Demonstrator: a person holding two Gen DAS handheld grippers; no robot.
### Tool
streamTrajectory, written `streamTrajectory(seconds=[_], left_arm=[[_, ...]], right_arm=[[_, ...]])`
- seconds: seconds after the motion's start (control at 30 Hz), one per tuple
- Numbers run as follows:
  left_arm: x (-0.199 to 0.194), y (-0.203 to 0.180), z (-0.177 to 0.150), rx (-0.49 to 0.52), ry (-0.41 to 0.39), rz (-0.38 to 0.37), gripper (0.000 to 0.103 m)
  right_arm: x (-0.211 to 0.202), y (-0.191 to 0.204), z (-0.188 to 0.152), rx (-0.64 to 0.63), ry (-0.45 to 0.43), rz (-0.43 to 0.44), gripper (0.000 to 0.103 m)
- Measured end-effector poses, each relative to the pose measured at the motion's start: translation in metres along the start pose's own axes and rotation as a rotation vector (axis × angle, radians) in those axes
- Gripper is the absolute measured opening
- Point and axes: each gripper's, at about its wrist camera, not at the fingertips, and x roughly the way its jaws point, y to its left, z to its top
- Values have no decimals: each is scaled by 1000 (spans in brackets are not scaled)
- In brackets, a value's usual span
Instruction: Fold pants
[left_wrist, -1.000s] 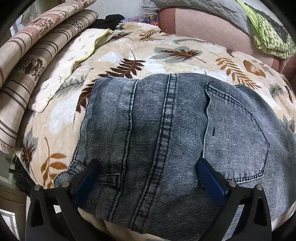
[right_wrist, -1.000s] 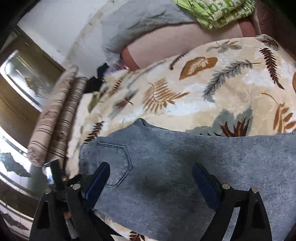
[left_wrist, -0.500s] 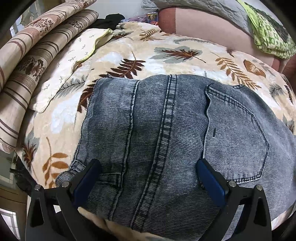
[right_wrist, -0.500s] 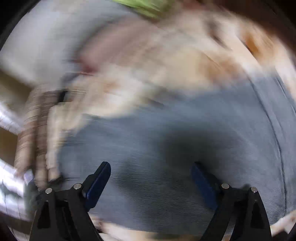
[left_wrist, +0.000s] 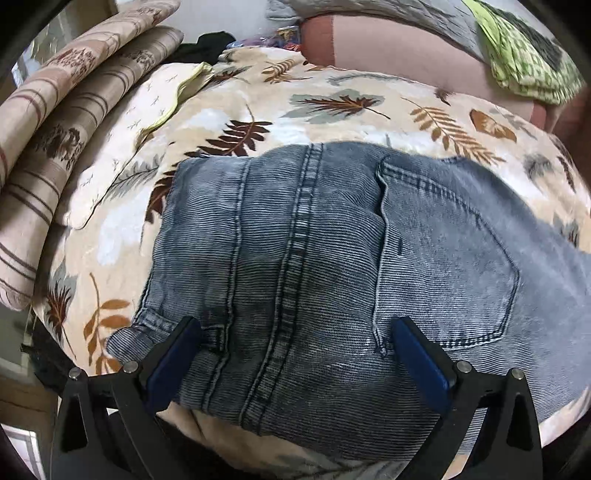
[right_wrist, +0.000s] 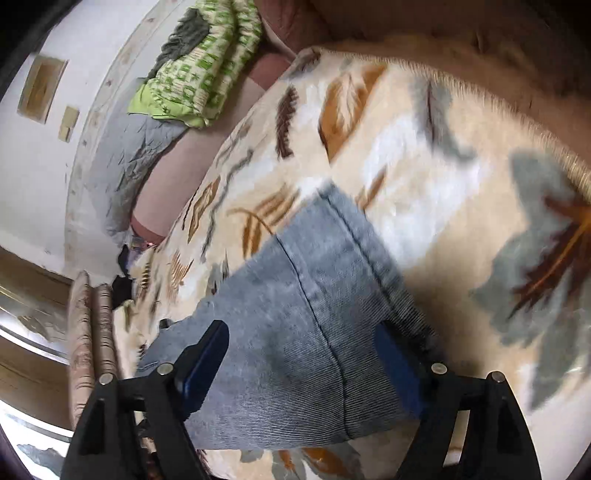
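Observation:
Blue-grey jeans (left_wrist: 332, 240) lie flat on a leaf-print blanket (left_wrist: 332, 103), seat side up, with the back pocket (left_wrist: 443, 258) to the right of the centre seam. My left gripper (left_wrist: 295, 325) hovers open over the waistband end, its blue pads (left_wrist: 177, 354) spread either side of the seam. In the right wrist view the leg end of the jeans (right_wrist: 295, 295) and its hem (right_wrist: 369, 251) lie on the blanket (right_wrist: 461, 166). My right gripper (right_wrist: 301, 328) is open, its fingers straddling the leg end and its pads apart from the cloth.
Two striped bolsters (left_wrist: 55, 110) and a cream pillow (left_wrist: 129, 147) lie along the left. A green patterned cloth (left_wrist: 524, 55) sits on pink and grey bedding (left_wrist: 388, 48) at the back. The bed's near edge runs just under the jeans.
The right gripper has swept along the jeans from the pocket area to the leg end and rolled, with its jaws slightly narrower. The left gripper has stayed over the waistband.

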Motion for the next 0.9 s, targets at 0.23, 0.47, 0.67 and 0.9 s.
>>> streamTrajectory(seconds=[0.23,0.47,0.67,0.9], left_arm=[[-3,-2,2,34,-31,23,103],[9,4,2,28,-5,-8,103],[5,2,2,21,-6,1,103],[-11,1,0,-3,-42,5,103]], right_arm=[[46,27,52,0,89,148,84],[89,1,77,117,136,124,84],[15,-14,34,67,76,107,84],[-39,-91,-43,316,22,162,84]])
